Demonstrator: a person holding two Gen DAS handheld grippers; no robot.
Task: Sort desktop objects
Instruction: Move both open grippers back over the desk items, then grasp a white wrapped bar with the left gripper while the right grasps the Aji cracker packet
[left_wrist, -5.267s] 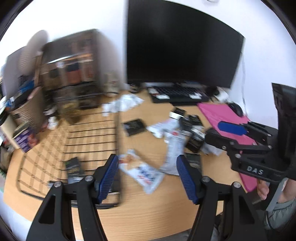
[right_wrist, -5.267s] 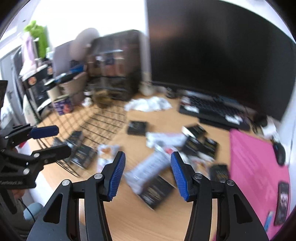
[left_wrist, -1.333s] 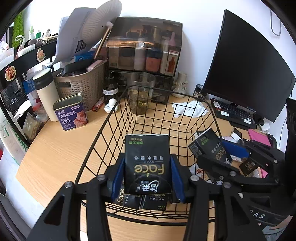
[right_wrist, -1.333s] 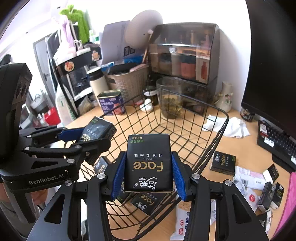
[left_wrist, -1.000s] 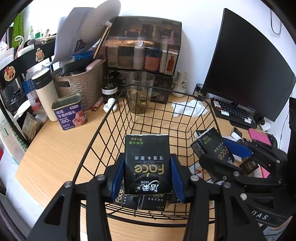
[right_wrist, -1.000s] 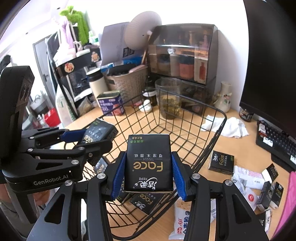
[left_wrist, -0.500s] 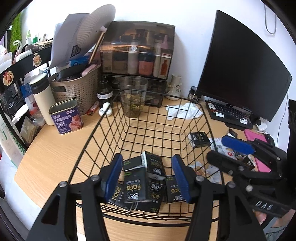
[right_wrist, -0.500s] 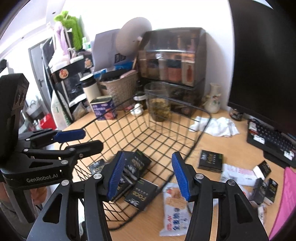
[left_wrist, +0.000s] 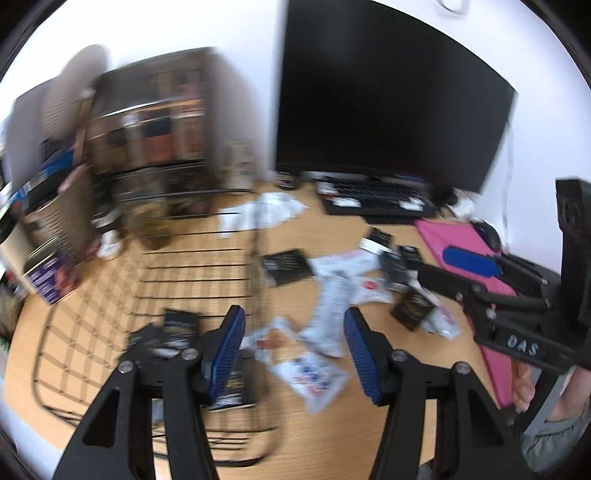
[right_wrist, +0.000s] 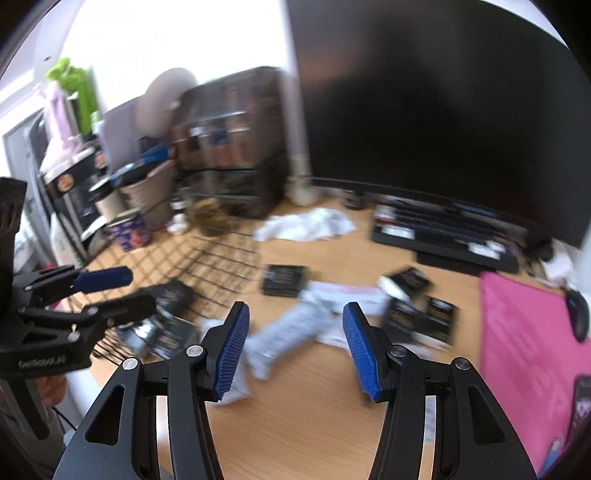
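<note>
On the left, the wire basket (left_wrist: 155, 280) is holding several black packs (left_wrist: 177, 325). The left gripper (left_wrist: 293, 343) is hanging wide open and empty over the basket's right rim, with a snack bag (left_wrist: 306, 369) lying just ahead between its pads. Further right, the right gripper (right_wrist: 293, 343) is also gaping empty, and a white packet (right_wrist: 284, 332) is lying straight ahead, its long axis slanting from near-left to far-right. More black packs (right_wrist: 421, 317) are sitting right of it, nearer the right gripper.

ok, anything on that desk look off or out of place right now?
Yes: white snack packets and black tissue packs lie scattered at odd angles on the desk, outside the wire basket. A crumpled white cloth sits near the keyboard.
</note>
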